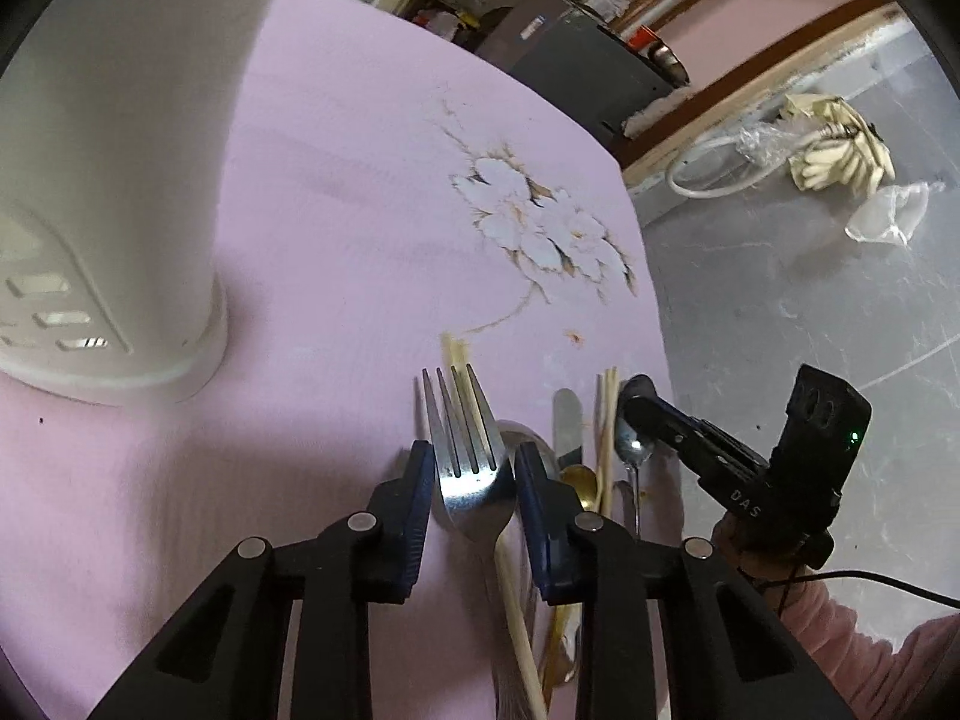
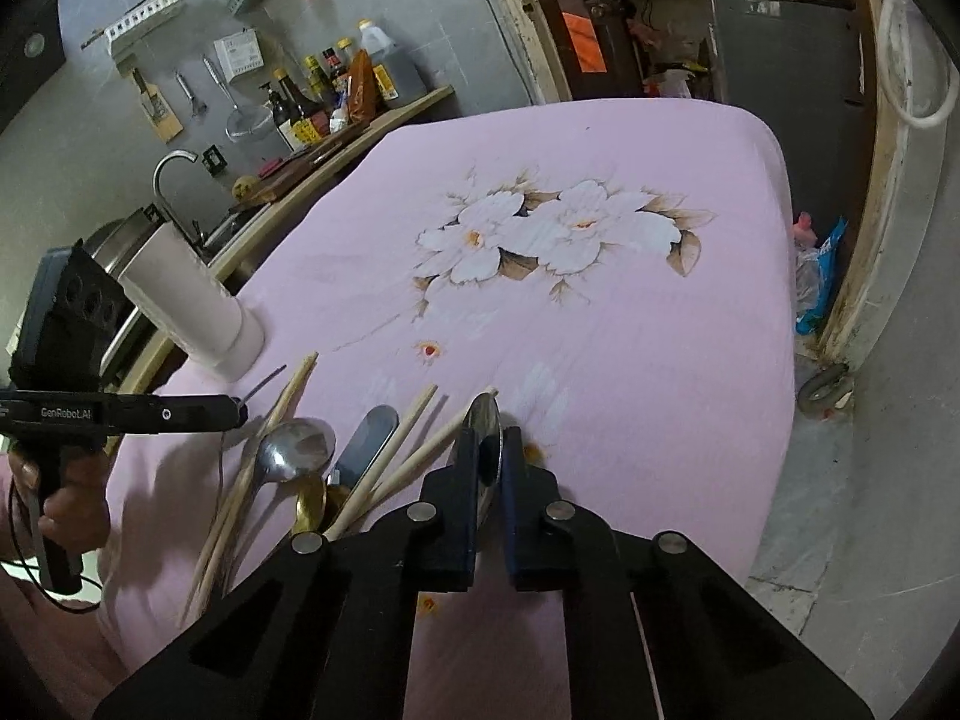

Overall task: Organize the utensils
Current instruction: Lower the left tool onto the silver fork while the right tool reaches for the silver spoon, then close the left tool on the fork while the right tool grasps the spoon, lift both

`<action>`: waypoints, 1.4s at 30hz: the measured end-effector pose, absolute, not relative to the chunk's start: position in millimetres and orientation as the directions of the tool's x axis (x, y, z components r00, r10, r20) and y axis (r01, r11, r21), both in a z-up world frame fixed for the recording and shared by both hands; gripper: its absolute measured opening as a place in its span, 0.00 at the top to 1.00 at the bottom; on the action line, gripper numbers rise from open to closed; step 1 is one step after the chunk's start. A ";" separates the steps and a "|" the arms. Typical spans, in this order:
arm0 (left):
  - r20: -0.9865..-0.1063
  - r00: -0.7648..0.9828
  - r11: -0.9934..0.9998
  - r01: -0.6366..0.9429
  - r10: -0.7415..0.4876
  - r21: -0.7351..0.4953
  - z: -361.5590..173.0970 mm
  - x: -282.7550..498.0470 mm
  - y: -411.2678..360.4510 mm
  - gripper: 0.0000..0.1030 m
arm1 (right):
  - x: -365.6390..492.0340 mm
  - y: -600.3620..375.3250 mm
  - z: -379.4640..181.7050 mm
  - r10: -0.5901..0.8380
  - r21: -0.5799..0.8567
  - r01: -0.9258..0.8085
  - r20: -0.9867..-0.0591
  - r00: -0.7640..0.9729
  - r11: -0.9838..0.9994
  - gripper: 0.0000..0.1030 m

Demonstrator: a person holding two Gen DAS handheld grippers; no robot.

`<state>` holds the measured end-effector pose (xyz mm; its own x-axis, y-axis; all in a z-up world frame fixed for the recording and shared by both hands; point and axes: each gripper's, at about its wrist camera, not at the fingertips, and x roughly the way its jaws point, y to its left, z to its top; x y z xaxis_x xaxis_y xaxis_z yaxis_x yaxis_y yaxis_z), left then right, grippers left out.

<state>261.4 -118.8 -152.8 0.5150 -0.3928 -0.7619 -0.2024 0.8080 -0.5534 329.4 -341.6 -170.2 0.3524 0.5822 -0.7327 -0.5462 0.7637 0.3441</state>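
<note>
A steel fork point(image 1: 465, 468), tines pointing away, is raised above the pink tablecloth point(image 1: 336, 192) near its right edge. Below it a big spoon point(image 2: 294, 447), a table knife point(image 2: 367, 438), a gold spoon point(image 2: 312, 501) and pale chopsticks point(image 2: 414, 456) lie heaped. A white slotted holder point(image 1: 102, 228) stands upright toward the left.

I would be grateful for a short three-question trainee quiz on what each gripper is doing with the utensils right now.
1. True or false: the left gripper is shut on a fork.
2. What does the right gripper hold? A) small spoon B) butter knife C) chopsticks
3. Fill in: the white utensil holder stands on a ____ tablecloth.

Key: 1 true; 2 A; 3 pink.
</note>
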 end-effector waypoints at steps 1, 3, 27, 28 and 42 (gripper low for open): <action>-0.768 0.510 0.817 -0.195 -0.388 -0.542 -151.8 262.8 -121.1 0.75 | 328.3 -341.3 -169.0 0.577 0.342 -0.543 -0.737 0.352 0.767 0.96; -0.787 0.490 0.835 -0.190 -0.374 -0.516 -152.1 266.3 -125.0 0.74 | 324.9 -342.3 -166.3 0.580 0.347 -0.539 -0.734 0.353 0.767 0.96; -0.854 0.378 0.893 -0.130 -0.358 -0.432 -146.5 281.0 -134.6 0.73 | 305.0 -349.6 -159.3 0.537 0.368 -0.435 -0.755 0.376 0.822 0.98; -0.846 0.392 0.891 -0.122 -0.362 -0.438 -142.9 278.2 -133.9 0.74 | 301.3 -351.3 -155.5 0.531 0.364 -0.426 -0.752 0.391 0.828 0.98; -0.716 0.597 0.924 0.127 -0.361 -0.360 -71.7 225.9 -138.0 0.76 | 219.7 -342.5 -80.2 0.291 0.185 -0.227 -0.690 0.662 0.956 0.98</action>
